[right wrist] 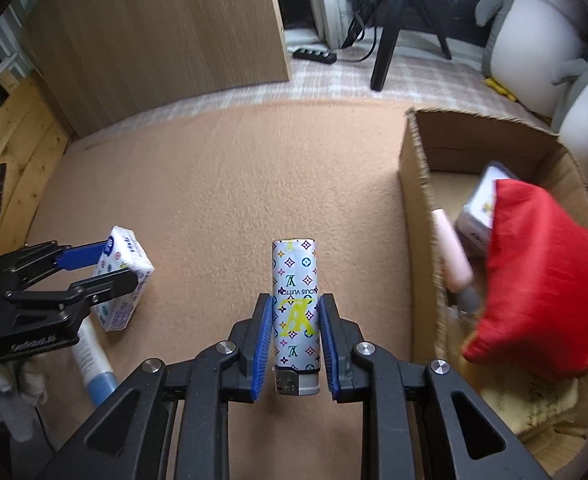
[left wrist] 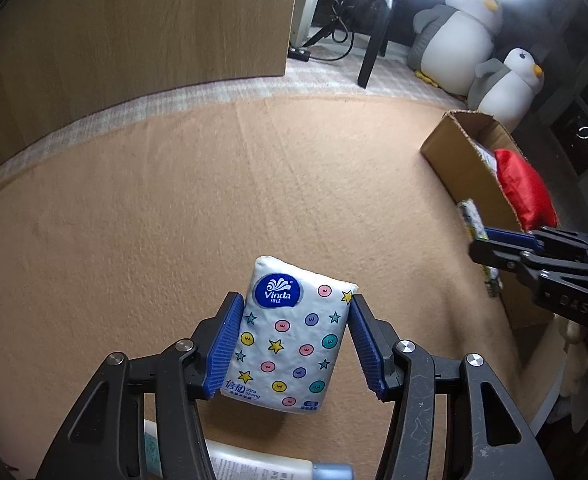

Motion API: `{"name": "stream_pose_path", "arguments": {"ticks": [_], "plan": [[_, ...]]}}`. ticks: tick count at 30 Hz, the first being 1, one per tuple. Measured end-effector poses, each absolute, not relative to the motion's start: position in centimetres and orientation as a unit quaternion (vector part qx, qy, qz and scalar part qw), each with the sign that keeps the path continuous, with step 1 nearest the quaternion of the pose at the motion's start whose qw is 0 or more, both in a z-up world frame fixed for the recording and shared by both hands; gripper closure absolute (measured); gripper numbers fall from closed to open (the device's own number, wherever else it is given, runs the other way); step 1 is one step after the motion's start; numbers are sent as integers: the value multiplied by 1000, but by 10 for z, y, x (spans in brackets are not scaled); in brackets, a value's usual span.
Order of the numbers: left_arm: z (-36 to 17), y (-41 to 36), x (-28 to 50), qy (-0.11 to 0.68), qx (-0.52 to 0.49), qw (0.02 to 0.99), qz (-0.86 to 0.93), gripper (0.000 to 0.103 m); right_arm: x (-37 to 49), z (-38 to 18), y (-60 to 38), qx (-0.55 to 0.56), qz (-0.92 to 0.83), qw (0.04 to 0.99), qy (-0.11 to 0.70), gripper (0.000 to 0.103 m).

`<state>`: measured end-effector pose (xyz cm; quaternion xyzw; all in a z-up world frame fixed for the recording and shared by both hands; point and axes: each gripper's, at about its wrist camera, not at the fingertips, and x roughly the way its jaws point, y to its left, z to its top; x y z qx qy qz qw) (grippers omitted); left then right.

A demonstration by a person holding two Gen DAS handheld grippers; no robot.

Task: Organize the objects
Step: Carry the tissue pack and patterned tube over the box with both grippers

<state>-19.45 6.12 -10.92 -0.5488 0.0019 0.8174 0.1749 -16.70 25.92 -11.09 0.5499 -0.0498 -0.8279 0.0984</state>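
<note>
I've got the left gripper (left wrist: pixel 292 344) clamped on a tissue pack (left wrist: pixel 290 334), its blue pads pressed against both long sides, lifted over the tan carpet (left wrist: pixel 174 220) with a white bottle (left wrist: pixel 262 464) lying just below it. My right gripper (right wrist: pixel 295 340) is pinched tight on a patterned lighter (right wrist: pixel 295 308), metal end toward the camera, held over the carpet just left of the cardboard box (right wrist: pixel 413 184). Inside that box I see a red pouch (right wrist: pixel 541 284) and a pink tube (right wrist: pixel 451 252) leaning on the near wall.
</note>
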Motion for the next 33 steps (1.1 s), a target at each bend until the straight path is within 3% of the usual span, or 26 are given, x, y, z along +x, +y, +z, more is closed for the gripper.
{"name": "stream_pose_path", "arguments": {"ticks": [14, 33], "plan": [[-51, 133, -208, -5, -499, 237, 833, 46, -121, -51, 349, 494, -865, 47, -77, 82], [-38, 267, -280, -33, -489, 279, 826, 46, -99, -56, 391, 493, -864, 32, -98, 82]]}}
